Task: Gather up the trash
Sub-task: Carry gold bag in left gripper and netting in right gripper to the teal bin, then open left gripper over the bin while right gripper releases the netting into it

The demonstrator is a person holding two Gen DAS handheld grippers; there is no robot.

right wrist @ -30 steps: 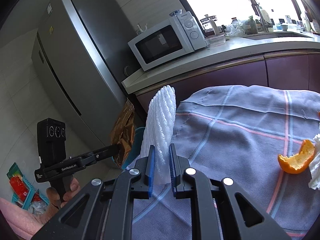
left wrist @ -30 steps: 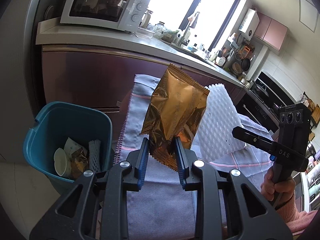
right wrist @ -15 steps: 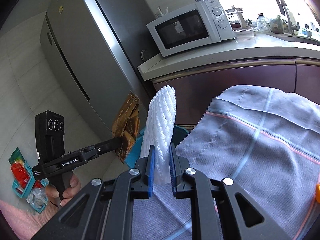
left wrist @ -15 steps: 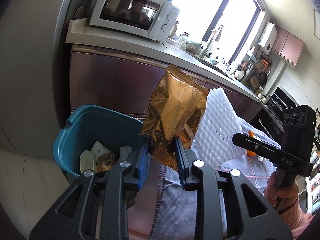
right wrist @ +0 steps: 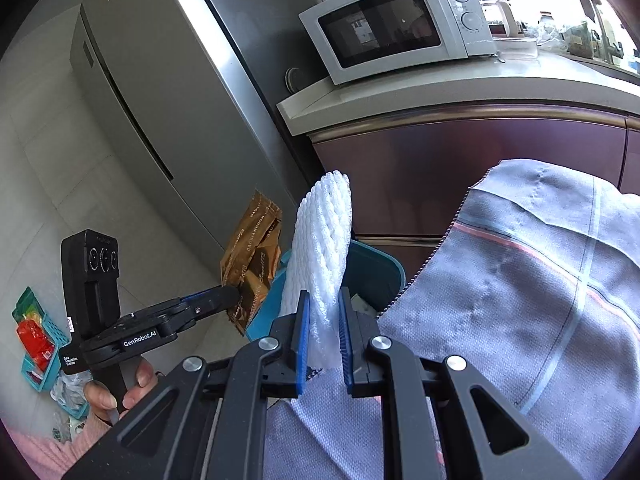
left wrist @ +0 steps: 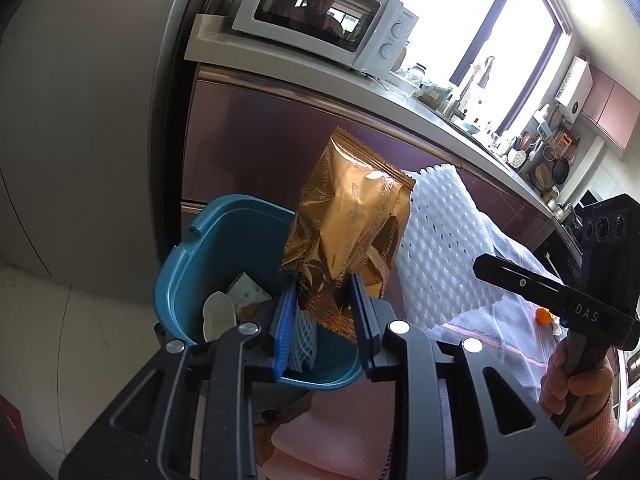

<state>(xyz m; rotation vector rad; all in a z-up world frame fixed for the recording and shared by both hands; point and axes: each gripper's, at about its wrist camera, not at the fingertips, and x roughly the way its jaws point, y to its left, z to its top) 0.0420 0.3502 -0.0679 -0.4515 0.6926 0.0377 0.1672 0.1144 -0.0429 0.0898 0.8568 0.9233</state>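
Note:
My left gripper (left wrist: 322,312) is shut on the lower edge of a crumpled gold snack wrapper (left wrist: 348,224), held upright over the near rim of a teal trash bin (left wrist: 192,276). Paper scraps and a foam net lie inside the bin. My right gripper (right wrist: 323,332) is shut on a white foam fruit net (right wrist: 324,248), standing upright just right of the wrapper (right wrist: 252,264), with the bin (right wrist: 376,276) behind it. In the left wrist view the net (left wrist: 440,248) and the right gripper (left wrist: 484,266) show at right.
A table covered by a grey checked cloth (right wrist: 520,300) stands right of the bin, with an orange peel (left wrist: 544,315) on it. Behind are maroon cabinets (right wrist: 460,168), a counter with a white microwave (right wrist: 396,20) and a steel fridge (right wrist: 168,100). A teal basket (right wrist: 36,340) sits on the floor.
Both grippers have carried their loads leftward off the cloth toward the bin. The bin has come closer and now sits right under the wrapper; both grips are unchanged.

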